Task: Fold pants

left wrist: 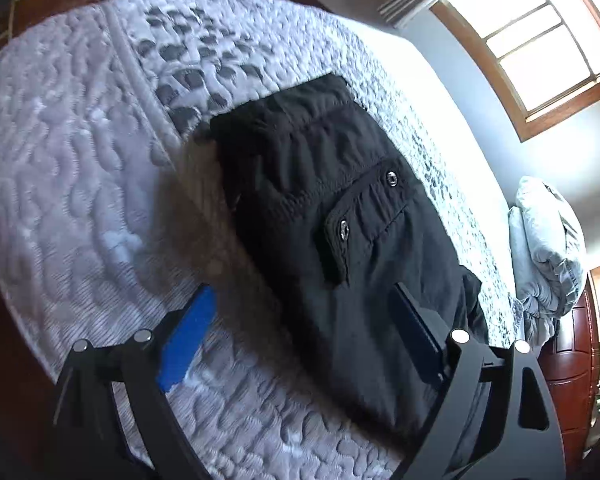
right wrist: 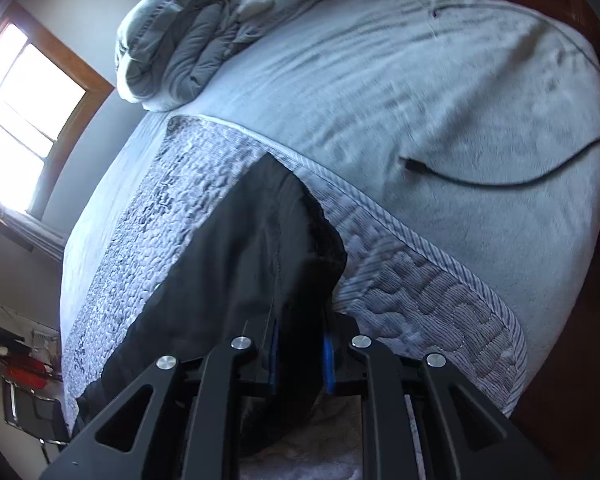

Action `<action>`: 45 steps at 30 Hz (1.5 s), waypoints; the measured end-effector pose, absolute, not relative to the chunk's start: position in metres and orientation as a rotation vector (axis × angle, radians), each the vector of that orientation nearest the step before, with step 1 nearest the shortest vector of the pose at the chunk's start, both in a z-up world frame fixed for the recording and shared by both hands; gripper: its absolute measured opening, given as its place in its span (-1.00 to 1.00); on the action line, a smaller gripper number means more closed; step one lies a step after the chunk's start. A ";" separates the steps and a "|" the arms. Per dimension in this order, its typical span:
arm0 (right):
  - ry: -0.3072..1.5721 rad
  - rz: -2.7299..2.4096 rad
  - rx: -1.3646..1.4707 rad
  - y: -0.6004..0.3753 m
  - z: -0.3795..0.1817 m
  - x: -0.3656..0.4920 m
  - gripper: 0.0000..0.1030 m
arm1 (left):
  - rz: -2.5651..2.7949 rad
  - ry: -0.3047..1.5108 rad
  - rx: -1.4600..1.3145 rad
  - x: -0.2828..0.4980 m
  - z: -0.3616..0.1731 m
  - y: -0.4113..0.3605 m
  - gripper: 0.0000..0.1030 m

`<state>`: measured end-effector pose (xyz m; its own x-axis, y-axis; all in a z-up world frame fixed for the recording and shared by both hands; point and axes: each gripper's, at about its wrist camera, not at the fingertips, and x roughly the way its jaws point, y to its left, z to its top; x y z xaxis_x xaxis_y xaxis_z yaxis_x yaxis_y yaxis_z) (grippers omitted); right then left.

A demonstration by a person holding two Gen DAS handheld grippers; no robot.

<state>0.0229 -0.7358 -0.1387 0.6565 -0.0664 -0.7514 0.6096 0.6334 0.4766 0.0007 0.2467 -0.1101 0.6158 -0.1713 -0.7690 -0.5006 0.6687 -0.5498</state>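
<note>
Black pants lie folded on the quilted bed cover, a pocket flap with two snaps facing up. My left gripper hovers above their near end, open wide. Its blue-padded finger is over the quilt and the other finger over the black cloth, neither pressing on it. In the right wrist view the pants stretch away to the left. My right gripper is shut on a bunched edge of that fabric, which fills the narrow gap between the blue pads.
A rolled grey duvet sits at the far end of the bed. A black cable lies on the pale blanket. A bright window and dark wooden furniture border the bed.
</note>
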 end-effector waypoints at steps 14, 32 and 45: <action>0.632 -0.142 0.437 -0.583 -0.023 0.075 -0.68 | 0.148 0.957 -0.567 0.002 -0.082 0.177 0.86; 0.761 0.307 0.228 -0.360 -0.037 0.120 -0.68 | 0.114 0.960 -0.471 -0.007 -0.076 0.160 0.87; 0.879 0.409 0.104 -0.284 -0.087 0.122 -0.68 | 0.111 0.991 -0.495 -0.004 -0.088 0.165 0.87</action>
<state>0.1221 -0.2841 -0.0865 0.5659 0.3897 -0.7265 -0.3050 0.9177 0.2546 -0.0036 0.1647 -0.0879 0.5517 -0.1319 -0.8235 -0.3102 0.8842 -0.3494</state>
